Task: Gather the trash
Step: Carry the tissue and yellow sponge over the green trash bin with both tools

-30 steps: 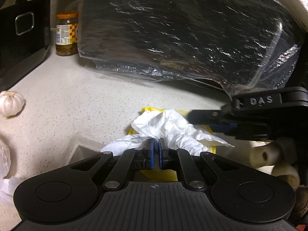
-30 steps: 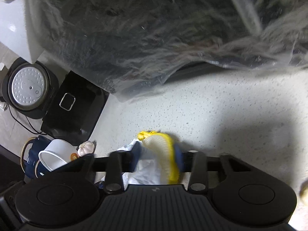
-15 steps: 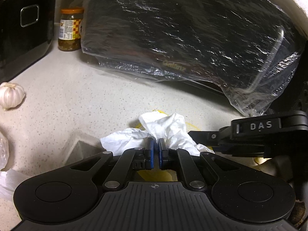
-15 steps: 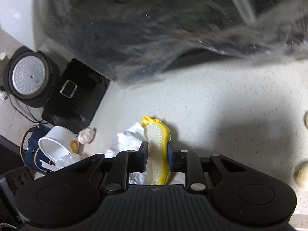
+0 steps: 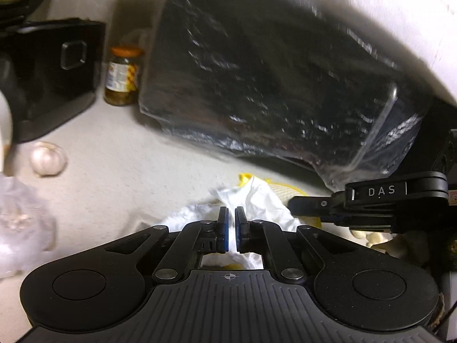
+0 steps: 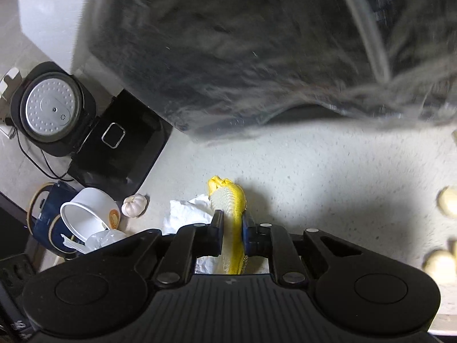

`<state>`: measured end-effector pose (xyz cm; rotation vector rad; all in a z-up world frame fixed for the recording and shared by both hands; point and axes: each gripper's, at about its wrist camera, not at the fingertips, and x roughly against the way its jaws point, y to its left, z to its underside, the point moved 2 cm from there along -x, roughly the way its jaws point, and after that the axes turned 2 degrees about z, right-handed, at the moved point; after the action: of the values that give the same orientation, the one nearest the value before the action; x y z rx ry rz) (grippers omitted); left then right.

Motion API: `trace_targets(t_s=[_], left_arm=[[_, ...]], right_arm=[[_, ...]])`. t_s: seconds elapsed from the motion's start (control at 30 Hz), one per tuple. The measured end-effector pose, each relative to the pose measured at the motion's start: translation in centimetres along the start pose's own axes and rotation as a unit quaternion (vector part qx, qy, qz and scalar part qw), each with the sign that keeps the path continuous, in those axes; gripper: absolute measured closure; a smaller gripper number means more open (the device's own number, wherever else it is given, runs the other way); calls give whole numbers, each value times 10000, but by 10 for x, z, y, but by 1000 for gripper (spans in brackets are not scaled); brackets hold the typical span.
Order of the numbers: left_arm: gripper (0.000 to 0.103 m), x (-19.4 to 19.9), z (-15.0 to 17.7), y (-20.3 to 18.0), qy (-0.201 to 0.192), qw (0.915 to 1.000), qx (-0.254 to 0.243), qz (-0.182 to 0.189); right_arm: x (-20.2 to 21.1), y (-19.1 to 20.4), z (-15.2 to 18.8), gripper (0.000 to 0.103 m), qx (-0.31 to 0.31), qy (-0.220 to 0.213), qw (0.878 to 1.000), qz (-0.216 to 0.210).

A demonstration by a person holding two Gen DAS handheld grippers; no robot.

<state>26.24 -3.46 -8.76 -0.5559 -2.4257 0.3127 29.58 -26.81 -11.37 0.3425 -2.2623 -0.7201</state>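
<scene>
The left tool (image 5: 231, 218) has its blue-padded jaws nearly together, with a narrow gap between them; crumpled white tissue (image 5: 257, 200) lies at and past the tips, and I cannot tell whether the pads pinch it. The right tool (image 6: 232, 223) is clamped on a yellow-edged cloth (image 6: 230, 200), which stands on edge between its jaws.

Taking the tissue as the landmark: in the left wrist view the yellow cloth (image 5: 285, 191) peeks out just behind it, touching it, and the right tool (image 5: 314, 204) reaches in from the tissue's right side. Beyond the tissue stands a large dark appliance wrapped in clear plastic (image 5: 271, 85). Well to the tissue's left on the speckled desk (image 5: 128, 171) lies a garlic bulb (image 5: 47, 158), and farther back on that side are a jar with an orange lid (image 5: 122, 77) and a black appliance (image 5: 54, 71). In the right wrist view, the tissue (image 6: 185, 214) sits just left of the cloth, the garlic bulb (image 6: 134, 205) near it, and a white cup (image 6: 85, 214) beyond the bulb.
</scene>
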Motion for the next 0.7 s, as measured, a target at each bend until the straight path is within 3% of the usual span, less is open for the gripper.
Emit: trace_targets(t_s=[0.3, 0.57, 0.7], left_arm=[[96, 48, 18, 36, -125, 9992, 379, 31], [96, 75, 44, 23, 133, 9994, 307, 80], [96, 81, 59, 13, 176, 9993, 334, -68]], right_arm=[[32, 38, 25, 90, 265, -189, 9993, 203], [51, 55, 89, 90, 410, -240, 9969, 634], [55, 43, 111, 90, 302, -44, 9980, 547]])
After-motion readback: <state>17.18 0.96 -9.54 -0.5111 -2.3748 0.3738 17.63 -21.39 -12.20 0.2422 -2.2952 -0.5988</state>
